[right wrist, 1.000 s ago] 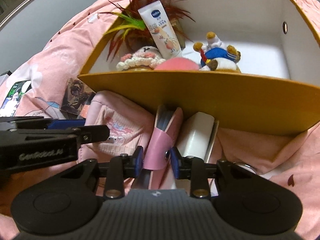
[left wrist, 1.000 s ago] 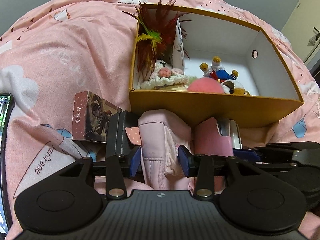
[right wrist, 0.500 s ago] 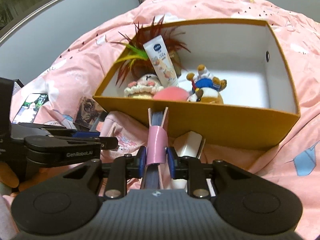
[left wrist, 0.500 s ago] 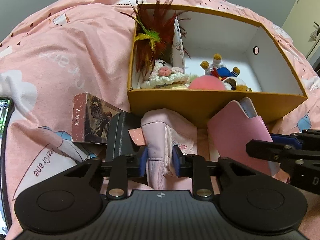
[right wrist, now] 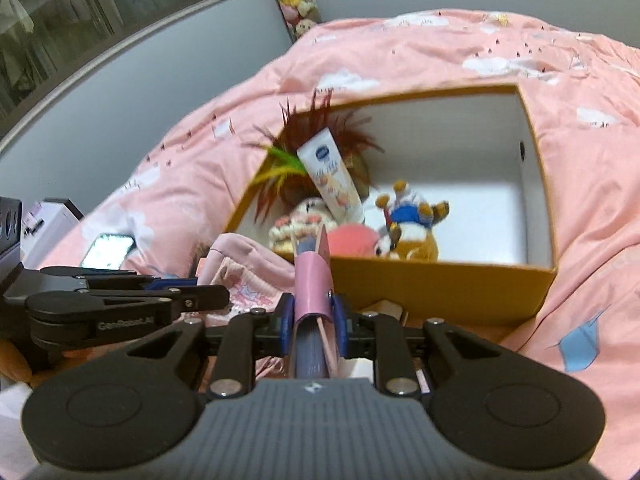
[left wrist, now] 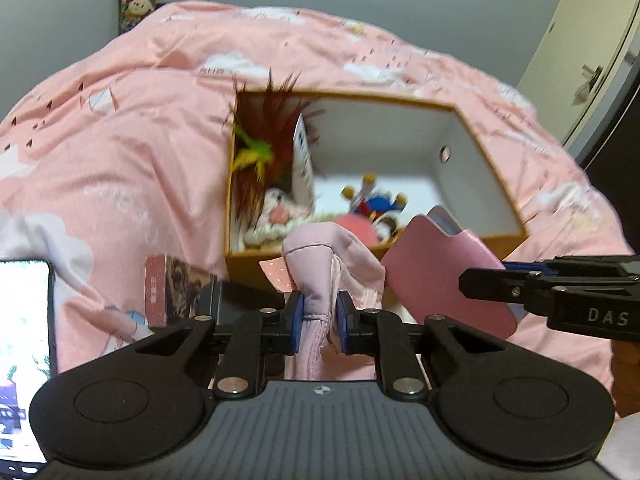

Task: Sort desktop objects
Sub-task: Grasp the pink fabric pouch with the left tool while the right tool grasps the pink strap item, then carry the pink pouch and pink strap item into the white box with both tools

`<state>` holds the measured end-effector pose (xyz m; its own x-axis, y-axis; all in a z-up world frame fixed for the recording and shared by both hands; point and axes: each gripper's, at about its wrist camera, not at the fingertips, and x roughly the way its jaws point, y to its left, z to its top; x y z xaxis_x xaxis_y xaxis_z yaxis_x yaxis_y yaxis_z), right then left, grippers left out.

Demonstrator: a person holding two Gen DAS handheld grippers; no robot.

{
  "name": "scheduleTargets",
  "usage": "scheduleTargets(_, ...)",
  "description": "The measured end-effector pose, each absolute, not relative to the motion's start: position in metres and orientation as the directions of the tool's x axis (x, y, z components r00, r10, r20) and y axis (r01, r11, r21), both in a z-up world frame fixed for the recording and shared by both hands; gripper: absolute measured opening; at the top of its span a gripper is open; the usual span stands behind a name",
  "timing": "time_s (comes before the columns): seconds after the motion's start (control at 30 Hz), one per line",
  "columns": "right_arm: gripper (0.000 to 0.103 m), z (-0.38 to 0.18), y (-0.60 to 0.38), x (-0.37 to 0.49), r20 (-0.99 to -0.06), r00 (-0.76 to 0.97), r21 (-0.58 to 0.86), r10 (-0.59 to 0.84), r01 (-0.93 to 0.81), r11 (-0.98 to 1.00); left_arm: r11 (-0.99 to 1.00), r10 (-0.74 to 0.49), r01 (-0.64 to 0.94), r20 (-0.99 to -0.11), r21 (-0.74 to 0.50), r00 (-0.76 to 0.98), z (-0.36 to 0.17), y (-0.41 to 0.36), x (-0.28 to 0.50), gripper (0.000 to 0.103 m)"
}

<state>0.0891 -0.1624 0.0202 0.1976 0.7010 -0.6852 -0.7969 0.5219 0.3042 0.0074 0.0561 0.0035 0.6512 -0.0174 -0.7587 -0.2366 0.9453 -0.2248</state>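
Both loads have risen off the quilt: left gripper pinches the pink pouch, right gripper clamps the pink case before the yellow box.

left wrist view low, facing box closely, right wrist view beside it, both sharing box interior
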Motion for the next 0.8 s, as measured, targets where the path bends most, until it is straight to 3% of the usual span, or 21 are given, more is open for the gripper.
scheduleTargets(0.47,0.022,0.067,-0.167,0.11,-0.589,0.309,0.27,0.747,-0.796,0.542,0.97,0.054,-0.193,-0.645,-0.148,0.763,0.055,0.044,0.041,0.019)
scheduleTargets(0.6,0.022,0.064,-0.157,0.137,-0.579,0.341,0.307,0.741,-0.75,0.586,0.974,0.095,-0.2,-0.618,-0.103,0.781,0.057,0.046,0.069,0.019)
scheduleTargets(0.8,0.022,0.048,-0.136,0.183,-0.573,0.344,0.412,0.744,-0.663,0.625,0.965,0.081,-0.219,-0.627,-0.145,0.775,0.05,0.061,0.119,0.019)
